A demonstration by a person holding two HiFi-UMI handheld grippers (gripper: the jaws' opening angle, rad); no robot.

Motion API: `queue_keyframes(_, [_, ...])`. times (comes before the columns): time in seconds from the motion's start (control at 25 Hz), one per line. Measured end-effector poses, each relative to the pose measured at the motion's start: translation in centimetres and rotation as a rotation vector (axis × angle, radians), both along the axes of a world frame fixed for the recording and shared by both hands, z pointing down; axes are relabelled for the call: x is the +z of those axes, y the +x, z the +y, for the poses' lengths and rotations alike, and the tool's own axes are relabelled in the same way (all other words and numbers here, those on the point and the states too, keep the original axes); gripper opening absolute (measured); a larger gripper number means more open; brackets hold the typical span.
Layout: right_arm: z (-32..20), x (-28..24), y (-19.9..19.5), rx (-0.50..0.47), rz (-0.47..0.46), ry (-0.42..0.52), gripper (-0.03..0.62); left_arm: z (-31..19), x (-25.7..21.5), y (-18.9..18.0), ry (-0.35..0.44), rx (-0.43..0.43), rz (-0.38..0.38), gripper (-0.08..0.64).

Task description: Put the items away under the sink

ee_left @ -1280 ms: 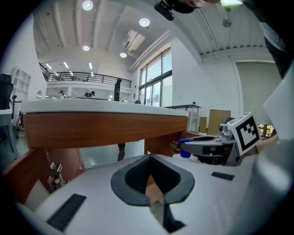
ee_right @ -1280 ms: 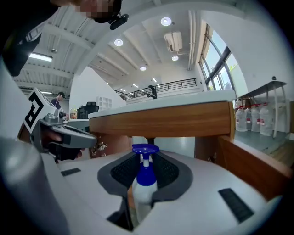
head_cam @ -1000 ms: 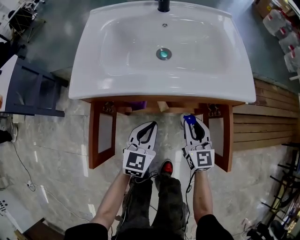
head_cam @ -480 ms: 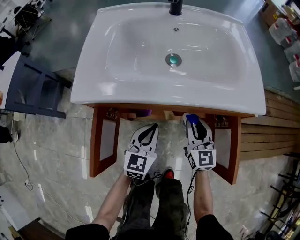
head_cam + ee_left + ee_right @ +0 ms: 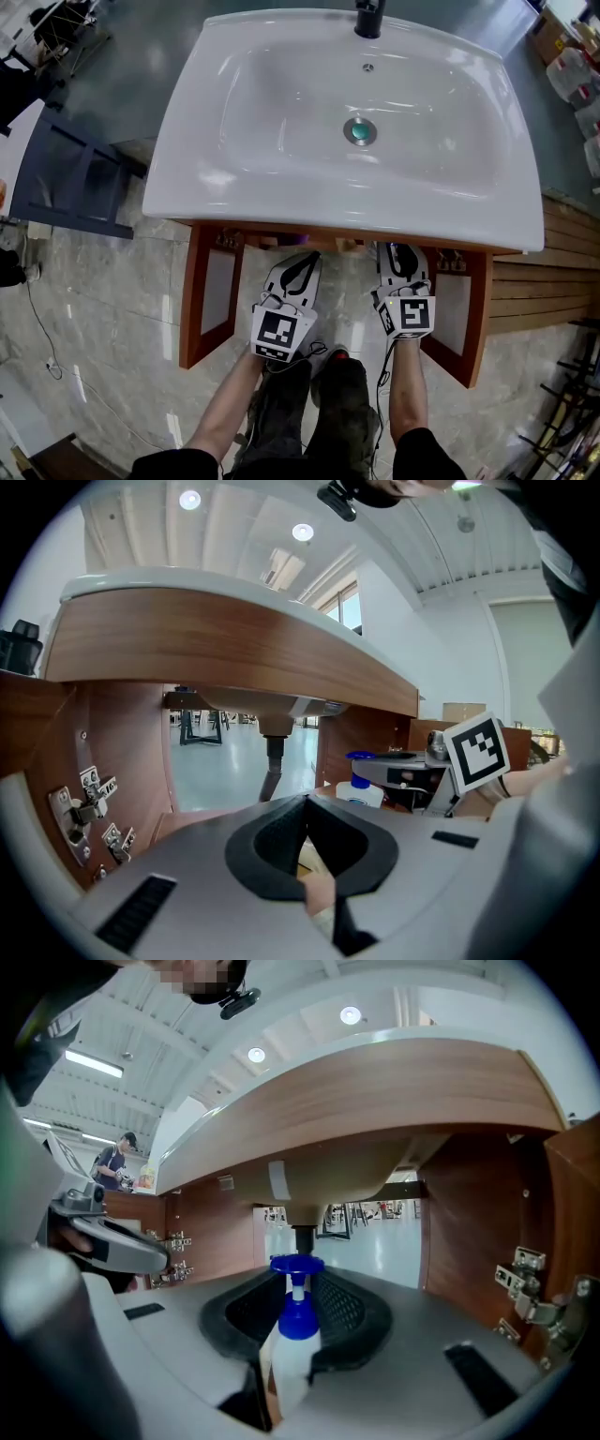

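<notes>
- Reaching up from the bottom centre of the head view, two bare forearms [image 5: 230,398] each carry a tool toward the open cabinet below a white sink [image 5: 281,122].
- The left tool [image 5: 305,803] is clenched, its tips meeting. A small pale item [image 5: 319,892] is pinched low between the jaws, but its kind cannot be told.
- The right tool [image 5: 400,267] is clenched on a white pump bottle [image 5: 289,1354] with a blue top, held upright at the centre of the right gripper view.
- A second ago the blue top showed just ahead of the sink's front edge in the head view. Now it and both tool tips have slipped under that edge.
- Farther in are wooden side panels [image 5: 190,300] with bare door hinges [image 5: 525,1283]. Beyond them the drain pipe [image 5: 302,1237] hangs at centre, with open room behind.
- Both items appear to be at the cabinet's mouth and neither is set down, so placing them likely comes next.
</notes>
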State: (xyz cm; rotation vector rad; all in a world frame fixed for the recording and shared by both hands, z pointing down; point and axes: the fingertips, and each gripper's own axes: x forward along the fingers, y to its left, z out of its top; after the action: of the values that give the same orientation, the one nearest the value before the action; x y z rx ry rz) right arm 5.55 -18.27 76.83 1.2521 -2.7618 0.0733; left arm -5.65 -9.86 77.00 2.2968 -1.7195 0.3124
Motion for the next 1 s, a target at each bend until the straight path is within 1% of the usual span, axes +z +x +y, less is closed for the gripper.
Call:
queue_keyframes(0.44, [-1.9, 1.8, -0.4, 0.035, -0.002, 0.009, 0.101, -0.8, 1.5, -0.9, -0.004, 0.010, -0.006, 0.008])
queue_keyframes(0.6, [-1.8, 1.7, -0.6, 0.041, 0.007, 0.035, 0.103, -0.8, 1.7, -1.2, -0.006, 0.001, 0.018, 0.008])
queue_keyframes(0.72, [-1.6, 1.7, -0.6, 0.039, -0.004, 0.022, 0.103, -0.4, 1.4, -1.5, -0.010, -0.011, 0.051, 0.008])
queue_keyframes(0.88, [-1.4, 2.0, -0.5, 0.035, -0.023, -0.014, 0.108, 0.3, 1.5, -1.7, -0.018, -0.017, 0.041, 0.008])
queue_keyframes(0.92, [-1.3, 2.0, -0.5, 0.039, -0.029, -0.022, 0.134, 0.5, 1.4, -1.8, -0.019, -0.018, 0.038, 0.008])
queue_keyframes(0.96, [-1.2, 2.0, -0.4, 0.042, -0.038, -0.030, 0.200, 0.6, 1.4, -1.9, -0.021, -0.020, 0.037, 0.008])
queue_keyframes(1.0, [-1.1, 2.0, -0.3, 0.045, -0.049, -0.036, 0.246, 0.7, 1.3, -1.9, -0.022, -0.021, 0.036, 0.008])
